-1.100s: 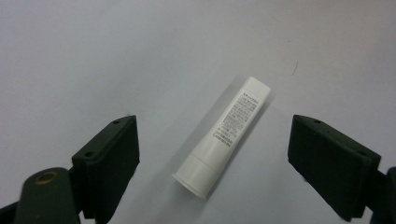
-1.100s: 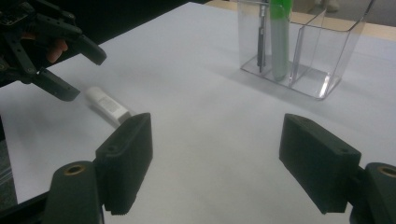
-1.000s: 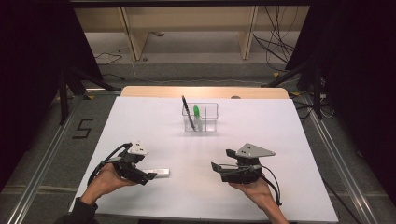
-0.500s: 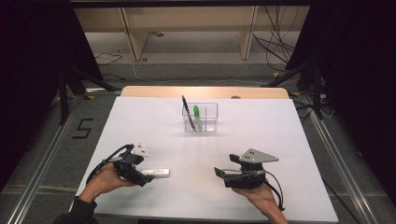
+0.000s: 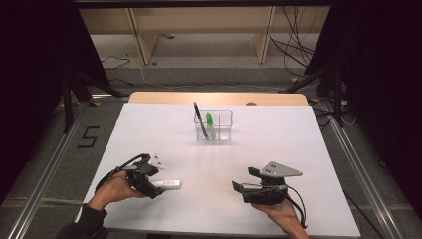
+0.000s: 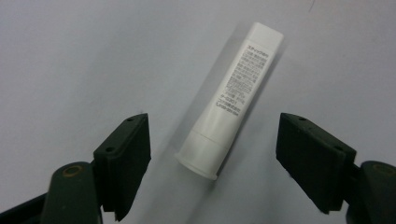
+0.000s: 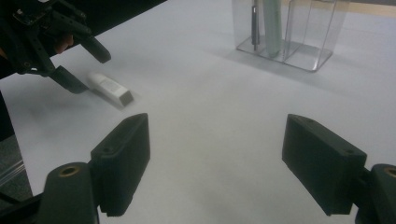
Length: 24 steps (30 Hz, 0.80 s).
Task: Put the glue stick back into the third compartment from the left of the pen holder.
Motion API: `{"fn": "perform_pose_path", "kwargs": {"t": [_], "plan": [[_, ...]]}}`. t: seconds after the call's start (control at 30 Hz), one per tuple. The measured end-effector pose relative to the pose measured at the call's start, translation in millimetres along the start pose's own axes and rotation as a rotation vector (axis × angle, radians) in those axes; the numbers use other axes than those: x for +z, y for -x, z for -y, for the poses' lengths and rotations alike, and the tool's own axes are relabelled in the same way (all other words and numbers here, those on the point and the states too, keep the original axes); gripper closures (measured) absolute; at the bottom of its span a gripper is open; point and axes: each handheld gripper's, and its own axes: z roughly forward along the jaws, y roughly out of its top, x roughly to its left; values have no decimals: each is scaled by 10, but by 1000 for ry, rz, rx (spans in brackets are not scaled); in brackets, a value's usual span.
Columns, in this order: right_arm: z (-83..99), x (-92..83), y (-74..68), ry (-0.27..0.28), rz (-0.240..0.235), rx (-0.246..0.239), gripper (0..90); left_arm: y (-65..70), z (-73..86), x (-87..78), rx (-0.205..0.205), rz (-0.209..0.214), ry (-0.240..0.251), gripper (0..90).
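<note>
White table (image 5: pixel 298 149), dim room. Left gripper (image 6: pixel 212 154) straddles white tube (image 6: pixel 231 95) near the front left edge; jaws have just been closing, not yet touching. Right gripper (image 7: pixel 217 163) wide, empty. Next: pinch, lift.

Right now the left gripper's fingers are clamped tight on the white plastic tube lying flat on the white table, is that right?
Not quite. The left gripper has its fingers open on either side of the white plastic tube, clear of it; they have just been closing. The tube does lie flat on the white table. The left gripper view shows it.
</note>
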Motion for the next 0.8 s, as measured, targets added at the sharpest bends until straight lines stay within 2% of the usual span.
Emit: {"fn": "perform_pose_path", "kwargs": {"t": [0.17, 0.3, 0.4, 0.47, 0.53, 0.57, 0.67, 0.8], "plan": [[7, -5, -19, -2, 2, -2, 245, 0, -31, 35, 40, -10, -24, 314], [13, -1, -35, -4, 5, -5, 249, 8, -51, 49, 74, 6, -29, 362], [19, 9, -46, -9, 6, -8, 249, -13, -57, 74, 102, 22, -67, 376], [24, 18, -50, -12, 4, -9, 249, -33, -62, 95, 94, 32, -75, 394], [30, 25, -46, -16, 6, -13, 250, -44, -74, 107, 122, 38, -91, 416], [31, 24, -44, -17, 6, -10, 250, -40, -80, 117, 115, 40, -85, 425], [29, 15, -38, -15, 8, -5, 251, -40, -109, 138, 134, 46, -91, 447], [24, 16, -39, -13, 7, -6, 252, -48, -141, 150, 147, 50, -117, 490]]}}
